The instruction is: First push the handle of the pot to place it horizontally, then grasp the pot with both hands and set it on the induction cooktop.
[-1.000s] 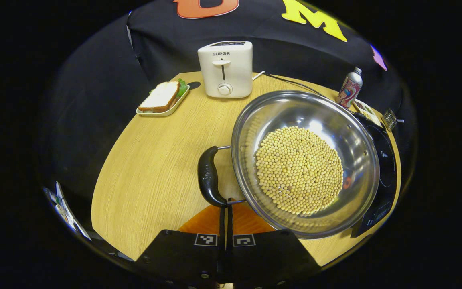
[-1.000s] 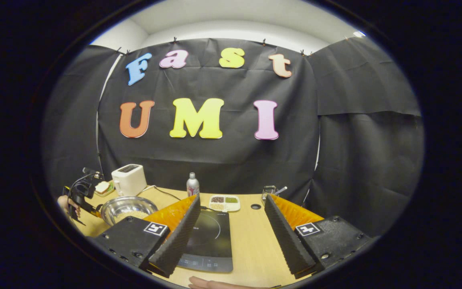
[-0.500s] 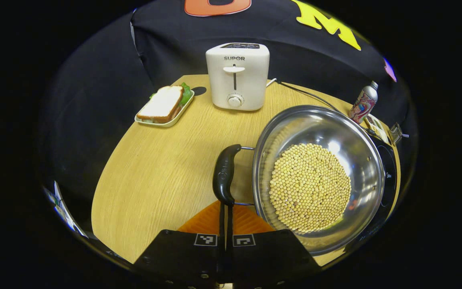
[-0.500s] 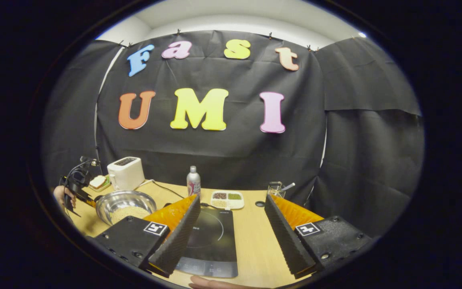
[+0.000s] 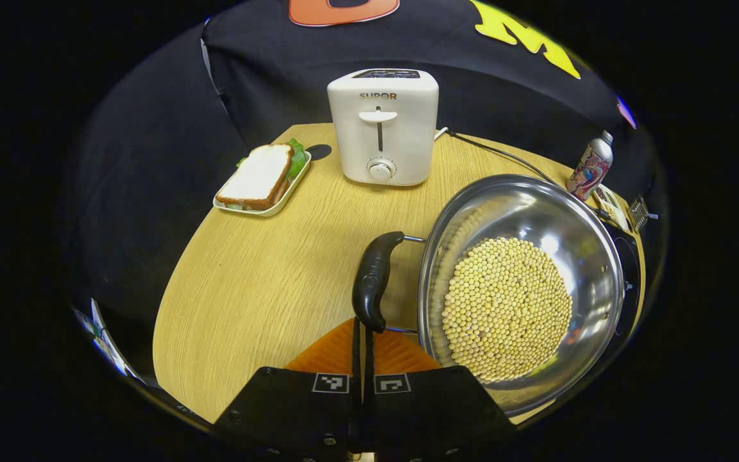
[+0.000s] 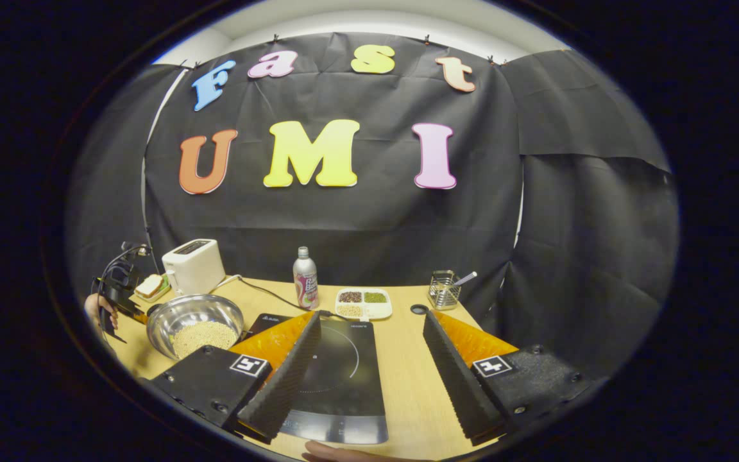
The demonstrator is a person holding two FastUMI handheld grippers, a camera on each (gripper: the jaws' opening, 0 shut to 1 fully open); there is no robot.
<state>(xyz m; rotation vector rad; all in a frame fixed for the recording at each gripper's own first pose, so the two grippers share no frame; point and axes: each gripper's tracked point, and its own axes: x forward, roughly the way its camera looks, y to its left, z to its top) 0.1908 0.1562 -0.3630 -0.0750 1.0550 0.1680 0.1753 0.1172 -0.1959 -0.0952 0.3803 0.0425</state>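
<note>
On the wooden table point(image 5: 247, 282), steel pot point(image 5: 575, 212) of soybeans point(image 5: 504, 308) sits left of the induction cooktop point(image 6: 344, 372). Its black handle point(image 5: 374, 279) touches the left gripper point(image 5: 363, 333), fingers pressed together, gripping nothing. Right gripper point(image 6: 369, 359) hovers above the cooktop, fingers wide apart. Toaster point(image 5: 383, 125) and sandwich tray point(image 5: 260, 179) stand behind.
</note>
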